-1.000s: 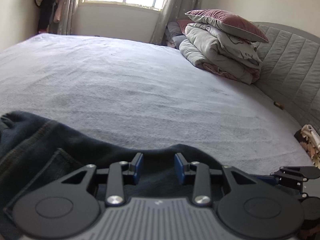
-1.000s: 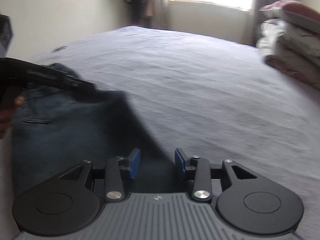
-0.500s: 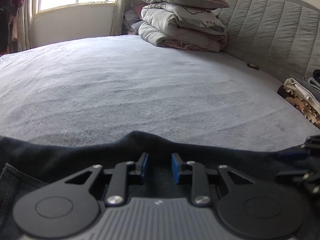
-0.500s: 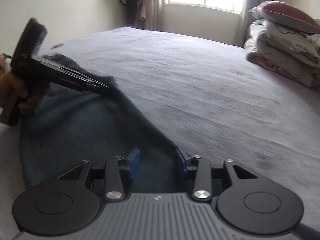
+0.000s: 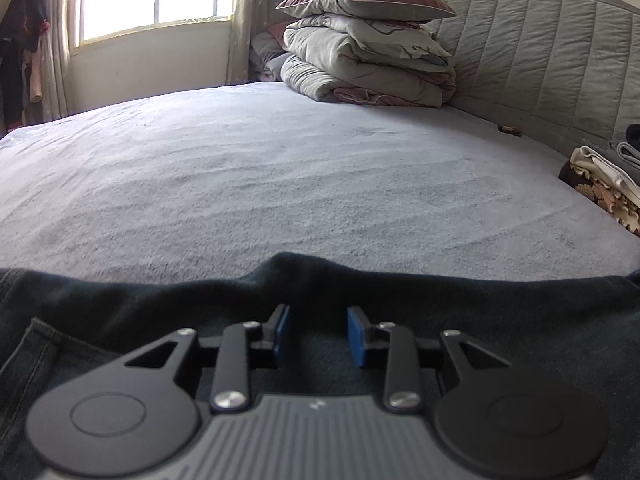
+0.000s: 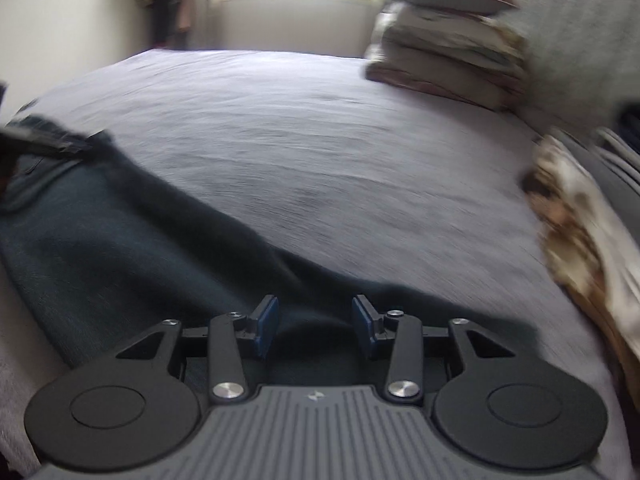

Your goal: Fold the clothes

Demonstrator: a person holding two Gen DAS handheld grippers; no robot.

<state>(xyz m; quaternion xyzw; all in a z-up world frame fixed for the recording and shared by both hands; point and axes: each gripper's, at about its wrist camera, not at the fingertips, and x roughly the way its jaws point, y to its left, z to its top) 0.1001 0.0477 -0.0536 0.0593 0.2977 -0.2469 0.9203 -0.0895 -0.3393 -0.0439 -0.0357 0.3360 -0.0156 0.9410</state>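
The dark blue jeans [image 5: 500, 320] lie spread on the bed [image 5: 280, 168], directly under and in front of both pairs of fingers. In the left wrist view their far edge runs across just beyond the fingertips, with a small raised fold right ahead of them, and a stitched pocket [image 5: 48, 344] shows to the left of the fingers.

The left gripper [image 5: 319, 334] has its blue fingers [image 5: 282, 334] apart and opening. The denim lies between and below them, but the pads do not press on it.

The right gripper [image 6: 316, 326] is also opening, its fingers [image 6: 267, 326] a little wider, over another part of the jeans [image 6: 120, 248] — this view is blurred. Far to the left of these fingers the dark tip of the left gripper [image 6: 60, 144] rests at the jeans' edge.

Beyond the fingers, well apart, a stack of folded quilts [image 5: 368, 72] with a pillow on top stands against the grey headboard [image 5: 540, 64]. To the right of the fingers, at the bed's edge, lies a pile of folded clothes [image 5: 604, 184].
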